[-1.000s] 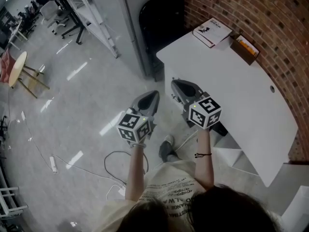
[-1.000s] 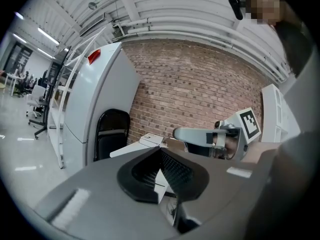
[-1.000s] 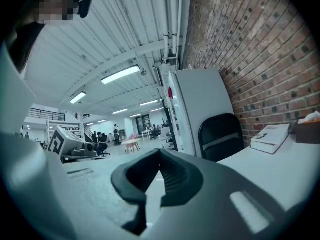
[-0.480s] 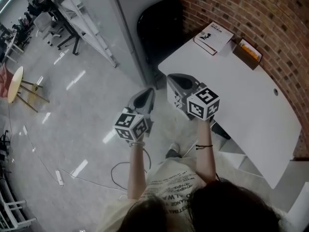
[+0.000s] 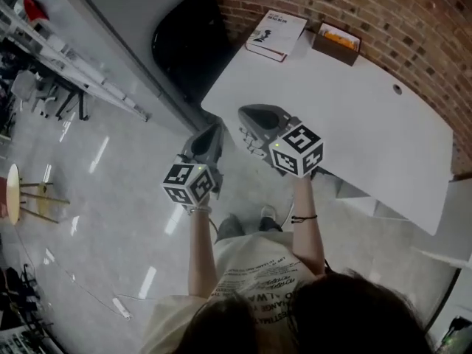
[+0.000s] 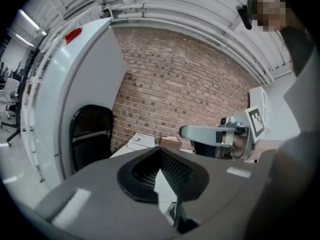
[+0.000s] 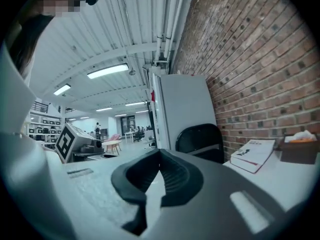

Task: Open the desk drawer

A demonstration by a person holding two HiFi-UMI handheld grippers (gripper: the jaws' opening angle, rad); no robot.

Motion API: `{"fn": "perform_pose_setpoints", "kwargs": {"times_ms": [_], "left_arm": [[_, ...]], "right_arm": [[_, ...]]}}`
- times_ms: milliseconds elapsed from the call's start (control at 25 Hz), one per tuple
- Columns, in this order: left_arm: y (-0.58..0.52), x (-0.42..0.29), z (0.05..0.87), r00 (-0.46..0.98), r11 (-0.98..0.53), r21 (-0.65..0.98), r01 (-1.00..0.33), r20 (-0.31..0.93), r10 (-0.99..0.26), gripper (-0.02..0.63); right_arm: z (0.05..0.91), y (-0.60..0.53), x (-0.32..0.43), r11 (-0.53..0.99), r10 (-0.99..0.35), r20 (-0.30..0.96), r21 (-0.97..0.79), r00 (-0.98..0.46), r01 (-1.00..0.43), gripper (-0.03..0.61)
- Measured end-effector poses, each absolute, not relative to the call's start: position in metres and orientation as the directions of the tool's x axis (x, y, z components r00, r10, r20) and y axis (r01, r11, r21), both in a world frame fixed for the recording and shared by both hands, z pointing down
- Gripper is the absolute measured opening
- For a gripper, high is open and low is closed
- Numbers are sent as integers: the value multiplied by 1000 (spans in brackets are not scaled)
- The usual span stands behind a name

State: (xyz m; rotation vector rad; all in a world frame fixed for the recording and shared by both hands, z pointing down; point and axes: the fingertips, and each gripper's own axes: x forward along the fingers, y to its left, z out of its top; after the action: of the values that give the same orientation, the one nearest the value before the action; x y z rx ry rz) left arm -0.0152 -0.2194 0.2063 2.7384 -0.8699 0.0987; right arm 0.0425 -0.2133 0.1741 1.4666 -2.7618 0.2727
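Currently held, item by item:

Left tongs (image 6: 160,152) — jaws together at the tips, with nothing between them. In the head view they hang over the pale floor (image 5: 96,190), just off the near left corner of the worktop (image 5: 369,124). They point toward the black chair (image 5: 184,43).

Right tongs (image 7: 159,154) — jaws shut and empty. In the head view they lie over the worktop's near edge, close to that same corner and just beside the left tongs. The marker cube sits at the person's end, and a dark band circles the wrist behind it.

Drawer: no drawer front can be told apart in any view. White panels (image 5: 359,195) show under the worktop's near edge, to the right of the right tongs' cube. They are on the person's side of both sets of tips. Neither tongs touch them, and both point away from them toward the chair.

On the worktop:
- a book (image 5: 276,34) lies flat at the far end;
- an open brown box (image 5: 337,41) with orange contents stands just beside the book, against the brick wall (image 5: 383,9);
- a small round hole (image 5: 397,89) is set into the white top.

Elsewhere: a grey partition (image 5: 125,21) stands left of the chair, and a round wooden stool (image 5: 11,194) is well apart at the left edge.
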Motion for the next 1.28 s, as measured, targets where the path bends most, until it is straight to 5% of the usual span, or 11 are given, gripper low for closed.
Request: {"fn": "perform_pose_setpoints", "kwargs": {"times_ms": [320, 800, 1280], "left_arm": [[-233, 30, 223, 927, -898, 241, -368, 162, -337, -5], [-239, 1, 257, 971, -963, 242, -118, 230, -61, -5], [-238, -14, 310, 966, -960, 279, -13, 252, 60, -4]], "right_arm": [[192, -219, 79, 333, -927, 127, -154, -352, -930, 2], [237, -222, 38, 62, -981, 165, -221, -100, -973, 2], [283, -214, 29, -27, -992, 127, -338, -17, -941, 2]]}}
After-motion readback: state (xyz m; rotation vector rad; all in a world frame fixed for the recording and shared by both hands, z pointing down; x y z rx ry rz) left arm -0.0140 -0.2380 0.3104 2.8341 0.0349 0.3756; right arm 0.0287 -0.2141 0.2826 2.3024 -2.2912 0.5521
